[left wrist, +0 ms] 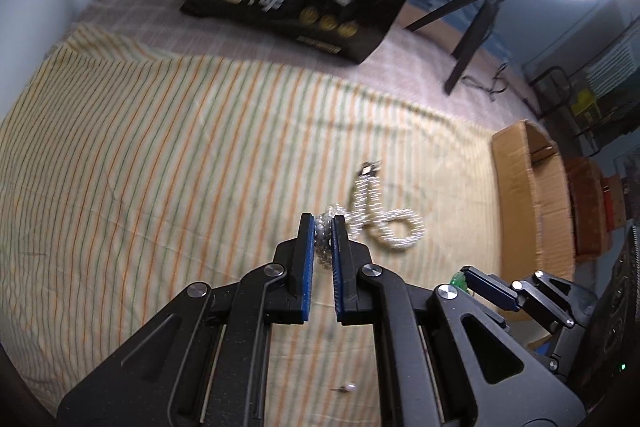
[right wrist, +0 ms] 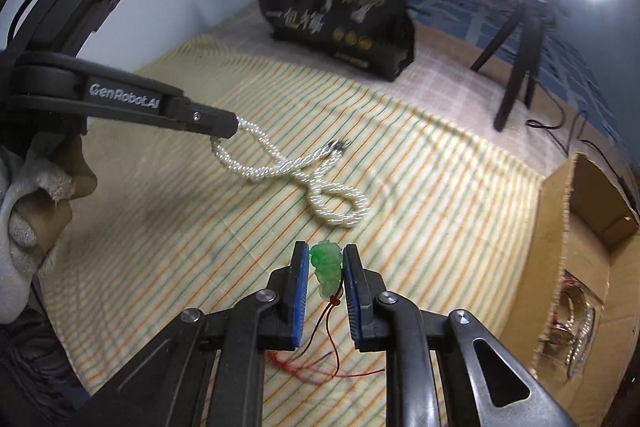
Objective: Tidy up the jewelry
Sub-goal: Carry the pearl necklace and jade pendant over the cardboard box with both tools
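Two claws, each pinching a piece of jewelry over a striped bed sheet.

The left claw (left wrist: 322, 227) grips one end of the pearl rope necklace (right wrist: 308, 175), whose remaining length trails looped across the striped sheet (right wrist: 420, 187). The right claw (right wrist: 326, 269) clamps a green carved pendant (right wrist: 327, 269) whose red cord (right wrist: 320, 367) dangles below. An open cardboard box (right wrist: 560, 227) sits to the right; a black bag (right wrist: 336, 27) stands behind.

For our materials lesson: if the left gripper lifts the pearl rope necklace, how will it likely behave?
Probably floppy: the pearl rope necklace sags from the left gripper and lies in crossed loops on the striped cloth. It will likely dangle and swing. Its clasp end may drag, since only one end is gripped.
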A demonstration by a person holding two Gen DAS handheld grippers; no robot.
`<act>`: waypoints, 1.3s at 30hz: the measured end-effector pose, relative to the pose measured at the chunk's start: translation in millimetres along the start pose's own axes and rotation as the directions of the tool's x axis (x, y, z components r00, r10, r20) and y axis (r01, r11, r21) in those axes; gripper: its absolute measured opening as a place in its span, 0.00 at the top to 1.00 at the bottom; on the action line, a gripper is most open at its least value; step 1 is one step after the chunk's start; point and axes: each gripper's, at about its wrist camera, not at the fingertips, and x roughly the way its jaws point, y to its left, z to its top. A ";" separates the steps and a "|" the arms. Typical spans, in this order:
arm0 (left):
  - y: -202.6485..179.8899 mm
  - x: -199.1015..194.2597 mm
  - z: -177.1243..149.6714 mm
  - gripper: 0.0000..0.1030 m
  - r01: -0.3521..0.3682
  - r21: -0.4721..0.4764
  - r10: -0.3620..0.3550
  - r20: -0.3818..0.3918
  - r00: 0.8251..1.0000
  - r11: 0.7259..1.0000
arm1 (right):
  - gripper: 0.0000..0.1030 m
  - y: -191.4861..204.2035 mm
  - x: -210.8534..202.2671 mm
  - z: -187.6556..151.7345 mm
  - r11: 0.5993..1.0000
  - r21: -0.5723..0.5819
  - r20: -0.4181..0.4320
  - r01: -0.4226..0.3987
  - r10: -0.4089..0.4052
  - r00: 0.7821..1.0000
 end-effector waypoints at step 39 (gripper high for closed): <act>-118.4 -110.5 -8.2 0.94 0.267 0.185 -0.300 0.178 0.937 0.946 | 0.85 -110.2 -165.5 -12.2 0.946 0.304 0.275 0.109 -0.197 0.941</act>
